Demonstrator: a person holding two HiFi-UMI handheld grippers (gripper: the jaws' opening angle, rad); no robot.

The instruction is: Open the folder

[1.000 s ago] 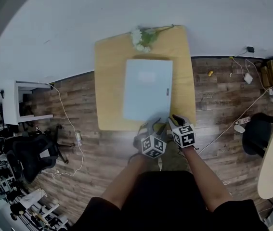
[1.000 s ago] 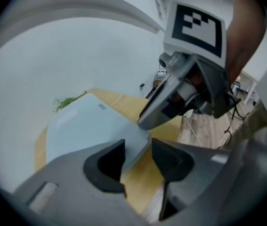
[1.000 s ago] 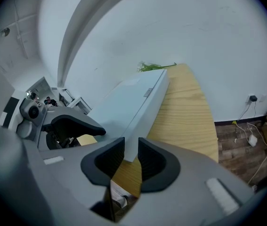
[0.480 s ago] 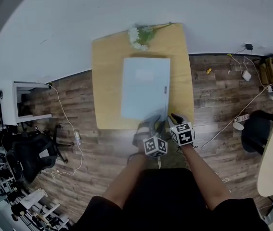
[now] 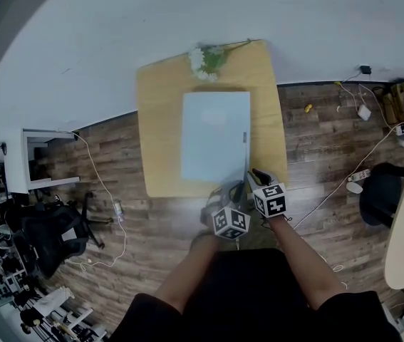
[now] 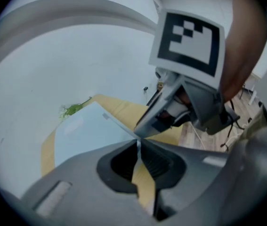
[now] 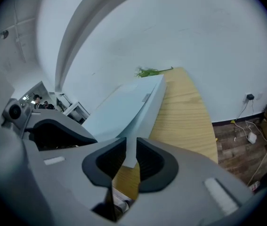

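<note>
My left fingers point(image 6: 157, 163) had just been closing and stood nearly shut, pinching the thin cover at the near right corner of the light-blue folder point(image 5: 214, 137). My right fingers point(image 7: 151, 163), also just closing, gripped that corner's thicker edge. The folder lay flat on the wooden table point(image 5: 160, 112), close to its near edge. If both grips caught the same layers, lifting could drag it off. Leftward looked open; the flowers point(image 5: 205, 57) crowded the far end
</note>
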